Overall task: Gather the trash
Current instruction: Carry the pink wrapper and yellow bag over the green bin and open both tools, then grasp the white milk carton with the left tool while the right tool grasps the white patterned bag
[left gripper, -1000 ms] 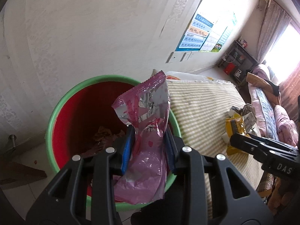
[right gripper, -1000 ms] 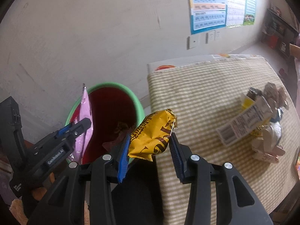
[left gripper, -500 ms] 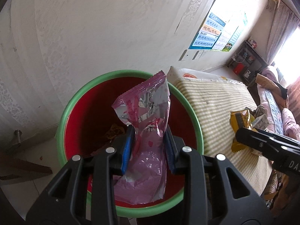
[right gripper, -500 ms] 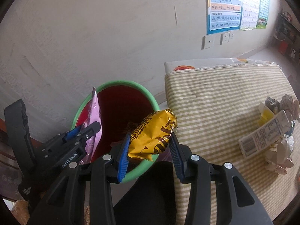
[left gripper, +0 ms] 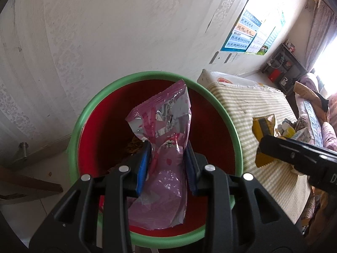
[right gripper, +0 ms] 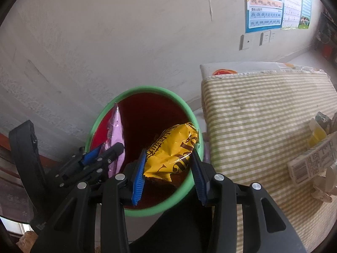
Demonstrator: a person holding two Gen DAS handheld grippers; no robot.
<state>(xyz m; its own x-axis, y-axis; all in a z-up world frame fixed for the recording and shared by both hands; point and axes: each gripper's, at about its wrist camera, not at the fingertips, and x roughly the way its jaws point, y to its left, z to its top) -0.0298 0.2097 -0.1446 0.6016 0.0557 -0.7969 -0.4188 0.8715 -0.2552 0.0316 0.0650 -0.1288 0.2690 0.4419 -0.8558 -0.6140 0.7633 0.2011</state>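
Beside a striped mattress (right gripper: 263,113), each claw pinches a wrapper over the red bin (left gripper: 90,109).

From my feed: scuffed off-white plaster wall (right gripper: 105,31) fills the top, blue paper wall chart (right gripper: 264,6) upper right, green-striped cloth mattress (right gripper: 263,109) at right, bright curtained window (left gripper: 324,42) far right.

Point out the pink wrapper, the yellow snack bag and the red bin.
pink wrapper (left gripper: 166,126), left wrist view, on its crinkled foil upper half.
yellow snack bag (right gripper: 172,151), right wrist view, on its printed front face.
red bin (right gripper: 145,89), right wrist view, on the far green rim.
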